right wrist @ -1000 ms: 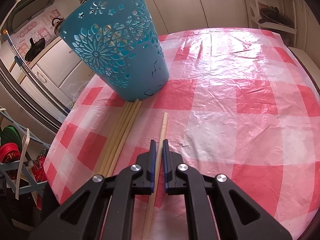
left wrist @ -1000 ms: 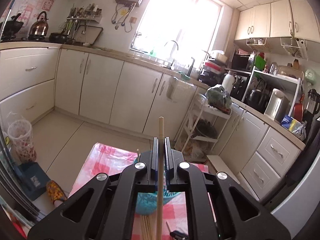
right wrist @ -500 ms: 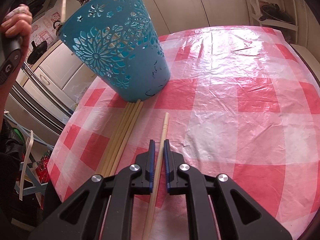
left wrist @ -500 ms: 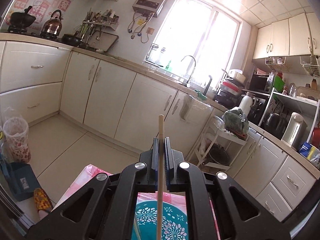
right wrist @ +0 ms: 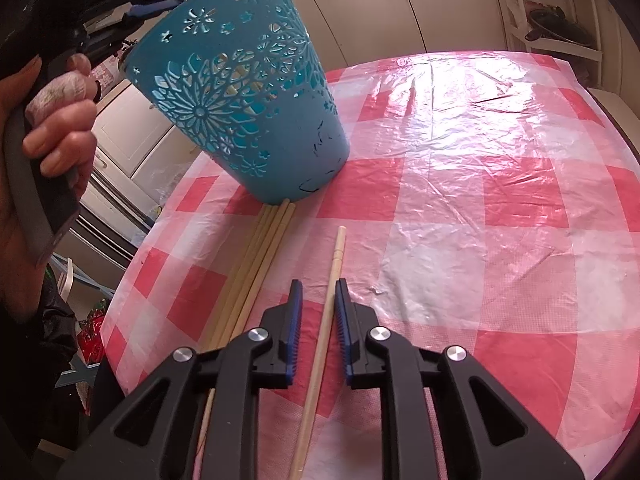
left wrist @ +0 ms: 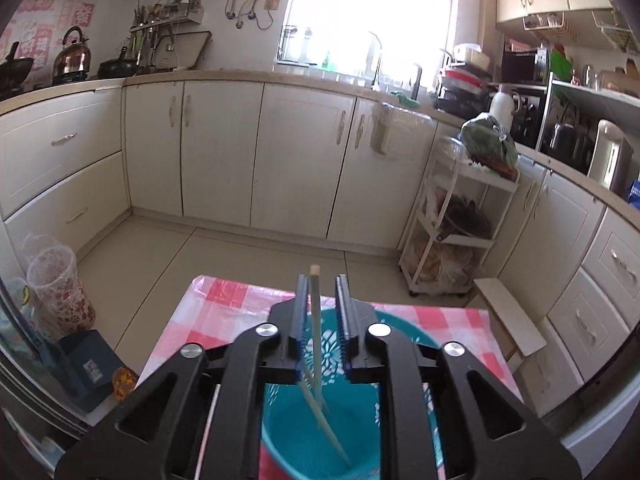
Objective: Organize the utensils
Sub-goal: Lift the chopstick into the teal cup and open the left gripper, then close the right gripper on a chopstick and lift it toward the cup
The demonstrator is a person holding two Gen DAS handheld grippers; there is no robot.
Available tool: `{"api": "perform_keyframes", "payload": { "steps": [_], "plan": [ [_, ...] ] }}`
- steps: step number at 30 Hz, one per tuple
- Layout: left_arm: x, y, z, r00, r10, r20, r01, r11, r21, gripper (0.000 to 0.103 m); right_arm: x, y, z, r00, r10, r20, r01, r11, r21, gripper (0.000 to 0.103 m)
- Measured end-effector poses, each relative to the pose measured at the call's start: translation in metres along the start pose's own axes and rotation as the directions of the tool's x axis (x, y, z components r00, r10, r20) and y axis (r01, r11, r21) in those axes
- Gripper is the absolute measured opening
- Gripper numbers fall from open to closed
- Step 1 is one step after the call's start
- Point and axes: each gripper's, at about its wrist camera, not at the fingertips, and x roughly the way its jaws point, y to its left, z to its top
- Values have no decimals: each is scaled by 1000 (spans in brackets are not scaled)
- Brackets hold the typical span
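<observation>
A teal cut-out basket stands on the red-checked tablecloth. My left gripper hangs just over the basket's mouth, its jaws opening. A wooden chopstick stands loose between them, its lower end down in the basket beside another chopstick. In the right wrist view the left gripper shows at the rim, held by a hand. My right gripper is low over the table, jaws opening, with a single chopstick lying between the pads untouched. Several chopsticks lie bundled to its left.
The table's rounded left edge runs close to the bundle. Beyond the table are a tiled floor, cream cabinets, a white trolley and a floral bin. A bare stretch of cloth lies right of the basket.
My left gripper came down over the basket and its jaws parted, letting go of the chopstick, which now slants down into the basket. The right jaws widened around the chopstick on the table.
</observation>
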Motion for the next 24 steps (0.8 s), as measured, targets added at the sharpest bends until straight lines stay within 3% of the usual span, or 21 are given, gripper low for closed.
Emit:
{"api": "perform_keyframes", "payload": {
  "steps": [1,2,3,6,10,14,17,20,24],
  "plan": [
    [-7,3,-4,1000,23,2,-23,1000,5,37,0,0,0,1000,2,0,-2,1000,-4,20],
    [-19,7,-10,998,55,13,-55,998,10,56,0,0,0,1000,3,1,-3,1000,-8,22],
    [-33,13,-15,996,82,33,-83,997,11,67,0,1,0,1000,1,2,-1,1000,-13,23],
    [-69,29,-34,989,137,59,-139,990,25,83,0,4,-1,1000,-9,6,10,1000,-24,23],
    [-89,54,-78,978,208,20,-209,976,66,90,1,6,-1,1000,-29,9,29,999,-35,23],
    [-73,85,-117,963,258,-76,-253,965,70,90,5,13,-1,998,-60,11,61,997,-53,23],
    [-60,103,-130,952,279,-124,-276,960,40,90,5,19,-2,995,-97,10,97,992,-81,25],
    [-56,117,-136,948,284,-144,-287,958,1,90,6,24,-2,989,-149,23,151,984,-97,40],
    [-63,123,-137,954,263,-142,-270,962,-30,90,11,32,-1,978,-208,18,208,969,-131,40]
  ]
}}
